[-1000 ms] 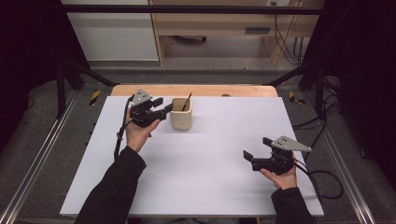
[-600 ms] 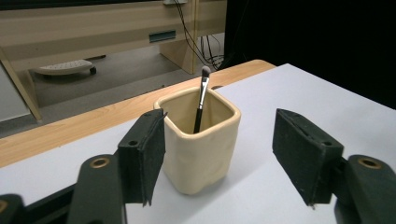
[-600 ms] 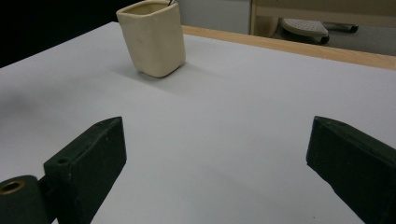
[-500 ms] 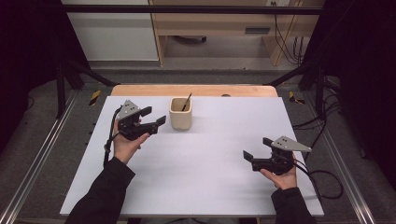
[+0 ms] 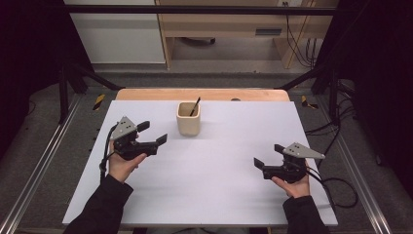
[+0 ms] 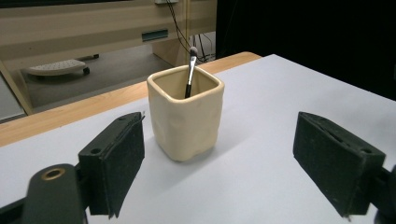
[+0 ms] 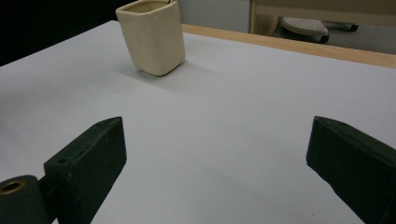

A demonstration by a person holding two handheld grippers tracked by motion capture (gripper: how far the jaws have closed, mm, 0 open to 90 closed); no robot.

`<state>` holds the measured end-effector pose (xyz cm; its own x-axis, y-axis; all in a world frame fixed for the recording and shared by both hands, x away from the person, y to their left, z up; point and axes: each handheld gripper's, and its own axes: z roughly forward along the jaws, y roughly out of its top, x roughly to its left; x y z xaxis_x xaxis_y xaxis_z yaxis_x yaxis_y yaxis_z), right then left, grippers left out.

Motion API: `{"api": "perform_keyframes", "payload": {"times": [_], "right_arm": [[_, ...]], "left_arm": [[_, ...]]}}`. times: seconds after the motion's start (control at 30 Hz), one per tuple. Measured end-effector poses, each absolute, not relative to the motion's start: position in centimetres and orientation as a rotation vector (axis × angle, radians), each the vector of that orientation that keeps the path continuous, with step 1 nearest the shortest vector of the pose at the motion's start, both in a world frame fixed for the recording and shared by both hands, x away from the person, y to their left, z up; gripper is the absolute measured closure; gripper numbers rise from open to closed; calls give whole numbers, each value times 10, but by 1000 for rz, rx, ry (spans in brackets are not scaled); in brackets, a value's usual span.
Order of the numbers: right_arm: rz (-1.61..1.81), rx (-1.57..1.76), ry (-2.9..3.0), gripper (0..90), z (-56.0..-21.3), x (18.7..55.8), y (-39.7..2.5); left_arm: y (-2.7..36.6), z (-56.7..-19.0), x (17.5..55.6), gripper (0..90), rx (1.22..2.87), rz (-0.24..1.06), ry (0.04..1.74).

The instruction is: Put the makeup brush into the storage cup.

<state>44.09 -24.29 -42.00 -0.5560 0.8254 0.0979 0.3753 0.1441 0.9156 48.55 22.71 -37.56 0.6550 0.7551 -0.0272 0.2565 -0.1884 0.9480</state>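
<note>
In the high view, a cream cup (image 5: 189, 118) is seen standing upright on the white table (image 5: 219, 195), toward twelve o'clock from the table's middle and close to the wooden far edge (image 5: 202, 94). A thin dark brush (image 5: 195, 106) is held inside the cup, its handle leaned against the rim and its tip raised above it toward one o'clock.

The left hand-held gripper (image 5: 152, 133) is held above the table at about nine o'clock from the table's middle and at about eight o'clock from the cup, near the cup but apart from it. Its jaws are spread wide and nothing is gripped between them; they are pointed toward three o'clock. In the left gripper view the cup (image 6: 185, 113) is seen ahead between the two black jaws, untouched by either, with the brush (image 6: 190, 70) standing in its far corner.

The right hand-held gripper (image 5: 266, 155) is held at about four o'clock from the table's middle, well apart from the cup, with its jaws turned toward nine o'clock. Its jaws are likewise parted and empty. In the right gripper view the cup (image 7: 152, 36) is seen far off at eleven o'clock, with bare table lying between the jaws.

Dark sleeves (image 5: 102, 209) are worn on both forearms.
</note>
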Motion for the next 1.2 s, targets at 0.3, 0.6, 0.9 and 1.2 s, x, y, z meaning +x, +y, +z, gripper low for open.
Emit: {"api": "perform_keyframes", "payload": {"times": [0.3, 0.6, 0.9, 1.2], "right_arm": [[1395, 1148, 1997, 55, -420, 440, -244], [1398, 1154, 1998, 54, -421, 440, -245], [1407, 1152, 1996, 55, -420, 438, -245], [1403, 1154, 1994, 55, -421, 437, -246]], "left_arm": [[244, -389, 467, 104, 1747, 534, 837], [254, -406, 459, 86, 1764, 524, 881], [264, -417, 453, 70, 1774, 534, 907], [271, -423, 453, 74, 1760, 528, 925]]}}
